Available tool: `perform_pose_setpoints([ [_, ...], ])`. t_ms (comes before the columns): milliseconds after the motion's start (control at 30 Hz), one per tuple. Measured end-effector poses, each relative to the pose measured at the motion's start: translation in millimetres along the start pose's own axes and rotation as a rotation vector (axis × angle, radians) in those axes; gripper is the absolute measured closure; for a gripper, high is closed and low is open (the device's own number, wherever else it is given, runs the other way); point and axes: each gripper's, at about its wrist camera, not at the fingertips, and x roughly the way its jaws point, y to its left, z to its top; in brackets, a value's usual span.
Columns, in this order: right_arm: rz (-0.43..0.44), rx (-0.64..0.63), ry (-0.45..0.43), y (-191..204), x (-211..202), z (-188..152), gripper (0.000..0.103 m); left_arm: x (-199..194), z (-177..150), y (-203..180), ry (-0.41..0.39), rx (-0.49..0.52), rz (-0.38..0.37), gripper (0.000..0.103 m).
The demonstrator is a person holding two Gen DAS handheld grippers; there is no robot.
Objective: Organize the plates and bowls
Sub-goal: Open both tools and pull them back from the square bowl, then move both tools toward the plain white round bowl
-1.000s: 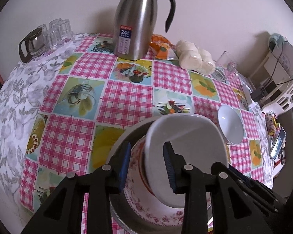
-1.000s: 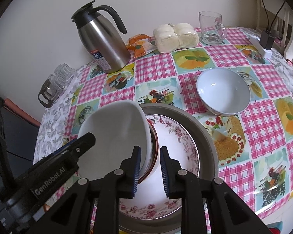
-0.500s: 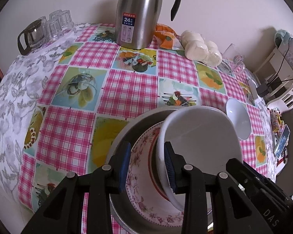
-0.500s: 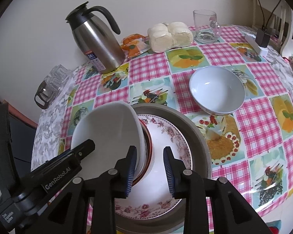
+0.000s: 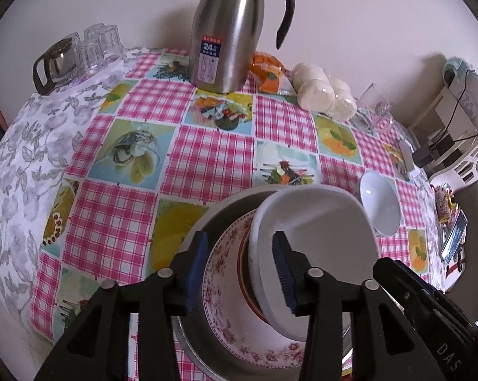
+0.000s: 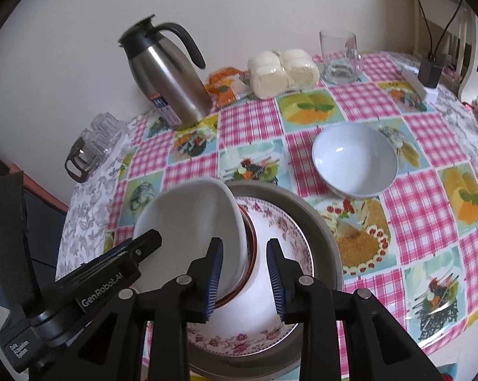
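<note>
A grey metal basin (image 5: 220,212) (image 6: 321,225) holds a floral plate (image 5: 226,289) (image 6: 290,231), a red-rimmed dish and a white bowl (image 5: 318,222) (image 6: 191,219) that leans tilted on top. My left gripper (image 5: 239,270) is open, its jaws astride the white bowl's rim, not pressing it. My right gripper (image 6: 243,277) is open above the floral plate, its left finger close to the white bowl's rim. A pale blue bowl (image 5: 380,203) (image 6: 355,160) stands upright on the tablecloth to the right of the basin.
A steel thermos jug (image 5: 229,28) (image 6: 166,76), a bag of white buns (image 5: 324,93) (image 6: 283,71), an orange snack packet (image 5: 267,73), a glass mug (image 6: 340,55) and a glass teapot with cups (image 5: 77,54) stand along the far side. A charger (image 6: 429,71) lies far right.
Both grippers opened wider. The right gripper let go of the white bowl's rim, and the bowl rests tilted in the stack. The left gripper drew back slightly.
</note>
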Motion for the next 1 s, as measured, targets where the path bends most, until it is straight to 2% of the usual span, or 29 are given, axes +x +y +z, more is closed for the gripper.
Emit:
perform_pose_setpoints([
  [33, -0.001, 0.006, -0.002, -0.9, -0.7, 0.5, 0.069, -1.1, 0.6, 0.6, -0.004, -0.002, 0.002, 0.050],
  [100, -0.012, 0.015, -0.006, -2.4, -0.6, 1.3, 0.048, -3.1, 1.6, 2.8, -0.014, -0.013, 0.009, 0.042],
  [233, -0.029, 0.030, -0.007, -8.1, 0.6, 3.1, 0.045, -3.1, 3.6, 7.8, -0.016, -0.026, 0.041, 0.041],
  [333, -0.054, 0.047, -0.024, -12.4, -0.2, 4.5, 0.037, -2.8, 4.2, 10.8, -0.023, -0.037, 0.060, 0.039],
  [433, -0.061, 0.043, -0.056, -14.9, -3.1, 5.9, 0.032, -2.9, 5.6, 14.7, -0.039, -0.052, 0.089, 0.017],
  [500, -0.058, 0.043, -0.070, -15.7, -5.2, 6.4, 0.024, -4.8, 6.2, 17.5, -0.056, -0.067, 0.104, 0.016],
  [733, -0.054, 0.028, -0.100, -16.3, -6.7, 7.2, 0.012, -6.6, 6.9, 21.6, -0.085, -0.088, 0.136, 0.015],
  [833, -0.050, 0.025, -0.110, -18.0, -8.1, 7.6, 0.002, -8.2, 6.7, 20.0, -0.096, -0.094, 0.132, 0.015],
  [1000, -0.050, 0.018, -0.122, -22.6, -12.0, 8.4, 0.000, -15.5, 6.4, 20.0, -0.133, -0.132, 0.123, 0.014],
])
